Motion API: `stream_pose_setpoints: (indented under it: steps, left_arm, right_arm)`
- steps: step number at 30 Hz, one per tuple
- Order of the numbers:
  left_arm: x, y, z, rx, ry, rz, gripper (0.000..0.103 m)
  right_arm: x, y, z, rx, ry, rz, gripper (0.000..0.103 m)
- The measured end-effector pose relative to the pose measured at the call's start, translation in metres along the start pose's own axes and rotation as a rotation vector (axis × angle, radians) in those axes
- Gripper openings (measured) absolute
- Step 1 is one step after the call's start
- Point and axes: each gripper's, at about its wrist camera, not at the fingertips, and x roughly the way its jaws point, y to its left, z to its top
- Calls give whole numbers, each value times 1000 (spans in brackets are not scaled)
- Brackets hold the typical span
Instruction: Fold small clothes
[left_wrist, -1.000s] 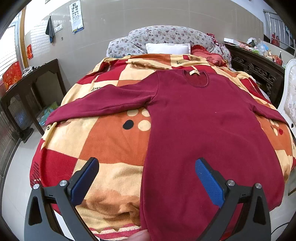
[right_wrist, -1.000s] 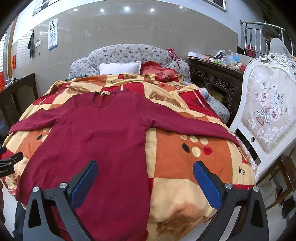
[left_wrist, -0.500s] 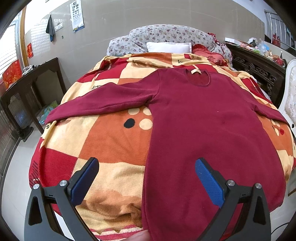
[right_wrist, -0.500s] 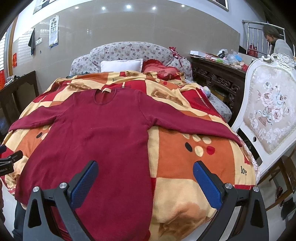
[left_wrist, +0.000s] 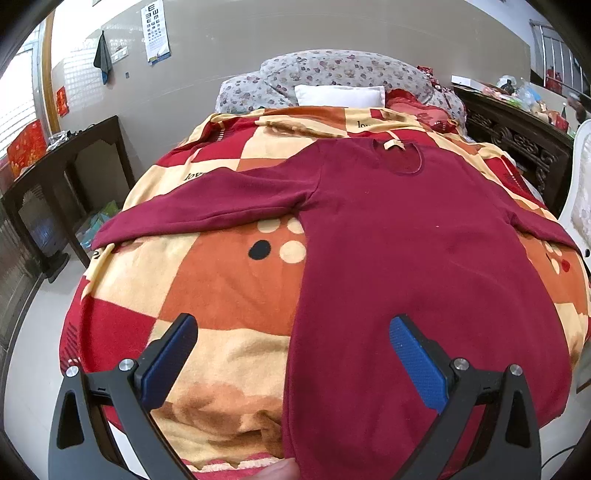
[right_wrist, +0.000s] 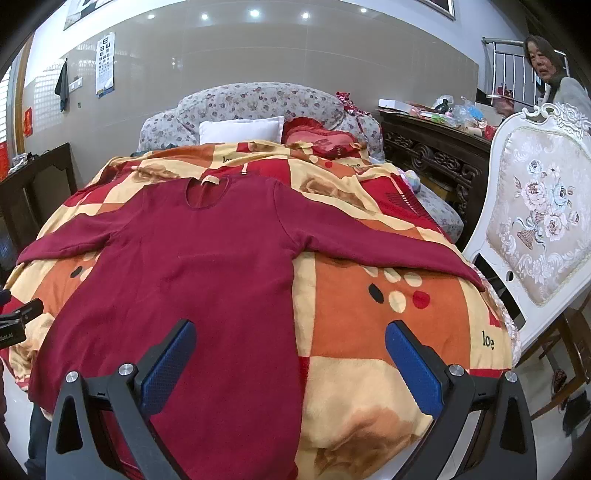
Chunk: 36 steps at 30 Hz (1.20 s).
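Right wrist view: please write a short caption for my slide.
Open right gripper hovers over a dark red long-sleeved top spread flat, sleeves out, on a patterned blanket.

From my left tongs (left_wrist: 291, 358), the shirt (left_wrist: 399, 251) lies flat on the blanket (left_wrist: 229, 280), collar toward twelve, sleeves toward nine and three; pillow (left_wrist: 338, 96) behind it, chair (right_wrist: 535, 221) at three

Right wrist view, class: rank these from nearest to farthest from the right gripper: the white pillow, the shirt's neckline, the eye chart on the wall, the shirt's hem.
From the right gripper:
1. Shirt's hem, just below the fingers, at the bed's near edge.
2. Shirt's neckline, mid-bed, left of centre.
3. White pillow, at the head of the bed.
4. Eye chart, on the back wall, upper left.
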Motion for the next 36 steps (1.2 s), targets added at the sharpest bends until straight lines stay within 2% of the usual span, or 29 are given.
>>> stream_pose_setpoints:
  steps: [23, 31, 36]
  left_arm:
    - [2, 2, 2, -10, -3, -4, 103]
    - [23, 18, 9, -29, 14, -22, 103]
    - [40, 34, 21, -37, 15, -1, 103]
  right_arm:
    - [2, 8, 8, -17, 3, 2, 103]
    - [12, 20, 16, -56, 29, -21, 103]
    - [29, 38, 29, -88, 55, -29, 103]
